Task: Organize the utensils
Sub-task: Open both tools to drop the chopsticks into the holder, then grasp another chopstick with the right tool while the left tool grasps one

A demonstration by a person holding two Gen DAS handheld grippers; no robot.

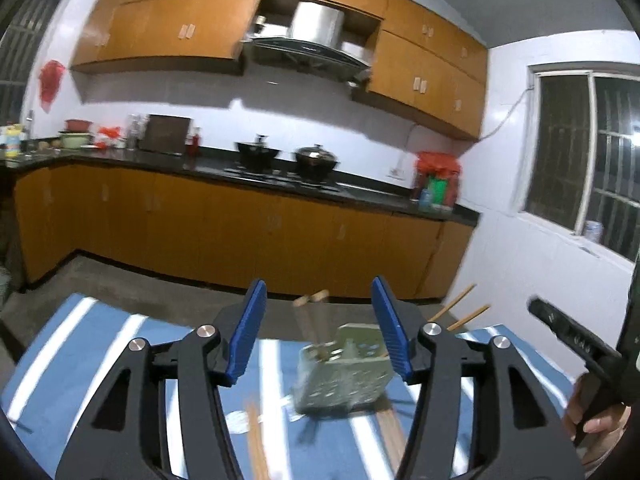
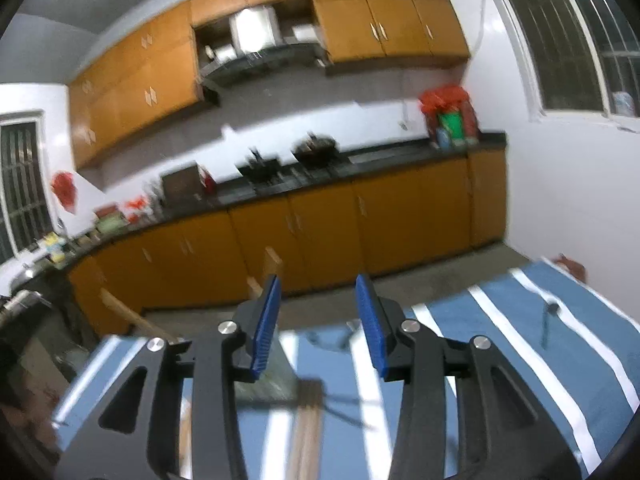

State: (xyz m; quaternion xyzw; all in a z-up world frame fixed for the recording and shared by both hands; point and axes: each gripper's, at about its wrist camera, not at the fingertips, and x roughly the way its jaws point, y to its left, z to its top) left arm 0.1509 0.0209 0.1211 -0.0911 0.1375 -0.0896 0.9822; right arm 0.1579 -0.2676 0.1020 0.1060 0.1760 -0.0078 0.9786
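Observation:
A grey-green perforated utensil holder [image 1: 344, 372] stands on the blue-and-white striped tablecloth [image 1: 100, 336], just beyond my left gripper [image 1: 320, 292]. The left gripper is open, with its blue pads apart and nothing pressed between them. Wooden chopsticks [image 1: 460, 308] stick out of the holder, and more chopsticks [image 1: 256, 440] lie flat on the cloth beside it. My right gripper [image 2: 318, 284] is open and empty above the same table. In this blurred right wrist view the holder [image 2: 268, 384] shows low between the fingers, with loose chopsticks [image 2: 308, 420] next to it.
A person's hand [image 1: 592, 420] holds the right tool's black body [image 1: 568, 332] at the right edge. A dark utensil [image 2: 548, 320] lies on the cloth to the right. Beyond the table are a concrete floor, orange kitchen cabinets [image 1: 240, 232] and a counter with pots [image 1: 316, 160].

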